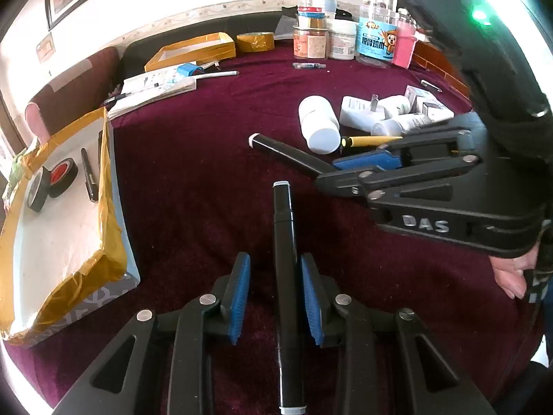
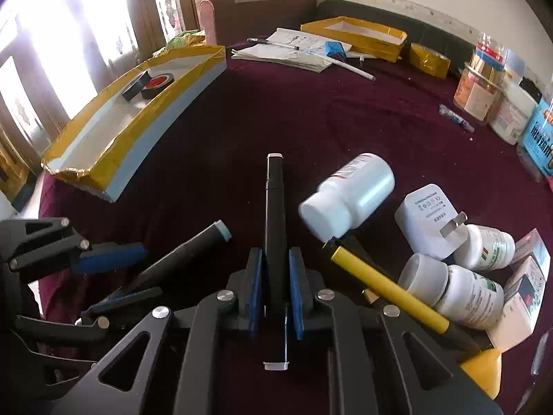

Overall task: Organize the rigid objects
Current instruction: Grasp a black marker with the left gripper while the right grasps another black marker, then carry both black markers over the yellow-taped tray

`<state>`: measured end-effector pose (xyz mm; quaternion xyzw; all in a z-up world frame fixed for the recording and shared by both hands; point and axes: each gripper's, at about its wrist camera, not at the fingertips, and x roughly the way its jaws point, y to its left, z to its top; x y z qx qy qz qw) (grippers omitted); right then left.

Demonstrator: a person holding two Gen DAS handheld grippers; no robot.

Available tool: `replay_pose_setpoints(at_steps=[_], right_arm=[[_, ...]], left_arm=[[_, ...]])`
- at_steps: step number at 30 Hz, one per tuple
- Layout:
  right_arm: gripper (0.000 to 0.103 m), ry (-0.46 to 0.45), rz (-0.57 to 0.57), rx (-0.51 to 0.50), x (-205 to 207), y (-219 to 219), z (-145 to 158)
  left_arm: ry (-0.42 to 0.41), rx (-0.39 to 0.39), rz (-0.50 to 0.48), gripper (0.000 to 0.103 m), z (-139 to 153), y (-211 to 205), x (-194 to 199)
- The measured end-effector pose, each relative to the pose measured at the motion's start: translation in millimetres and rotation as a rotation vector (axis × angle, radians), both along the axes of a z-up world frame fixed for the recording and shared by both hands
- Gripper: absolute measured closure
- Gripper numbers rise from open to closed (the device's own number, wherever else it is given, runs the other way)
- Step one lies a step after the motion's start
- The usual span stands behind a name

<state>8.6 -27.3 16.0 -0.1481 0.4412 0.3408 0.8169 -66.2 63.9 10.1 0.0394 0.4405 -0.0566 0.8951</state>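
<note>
In the left wrist view my left gripper (image 1: 275,257) straddles a black marker (image 1: 283,228) on the maroon cloth. The marker runs lengthwise between the blue pads. Cloth shows between it and the left pad, so the pads do not clamp it. The right wrist view shows that gripper (image 2: 153,271) at lower left with the marker (image 2: 193,249) between its fingers. My right gripper (image 2: 275,250) is shut on a second black marker (image 2: 274,200), which sticks forward past the pads. From the left wrist it appears as the right gripper (image 1: 326,172) with its marker (image 1: 283,150).
A yellow-taped tray (image 1: 107,190) on the left holds tape rolls (image 1: 52,180) and a black pen (image 1: 89,180). A white bottle (image 2: 349,193), yellow pen (image 2: 387,287), plug adapter (image 2: 428,218) and small bottles (image 2: 463,294) crowd the right. Jars (image 1: 345,34), papers (image 1: 155,86) and another tray (image 1: 193,50) stand behind.
</note>
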Motion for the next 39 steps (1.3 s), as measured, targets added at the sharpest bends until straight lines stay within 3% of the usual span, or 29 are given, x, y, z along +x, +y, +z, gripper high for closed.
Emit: replay_pose_setpoints(at_steps=[3,7,25,39], right_arm=[[0.089,0.057,-0.022,0.063,2,-13,1],[0.089,0.104,-0.030,0.108,2,-20,2],[0.089,0.149,-0.036,0.195,-1,-27,7],[0.089,0.210,-0.023,0.308,-6,-26,24]], left_arm=[[-0.008,-0.004,0.019,0.073,0,0,0],[-0.011,-0.014,0.024,0.088,1,-1,-2],[-0.072,-0.173,0.089,0.088,26,32,-13],[-0.204,-0.271,0.255,0.088,74,114,-35]])
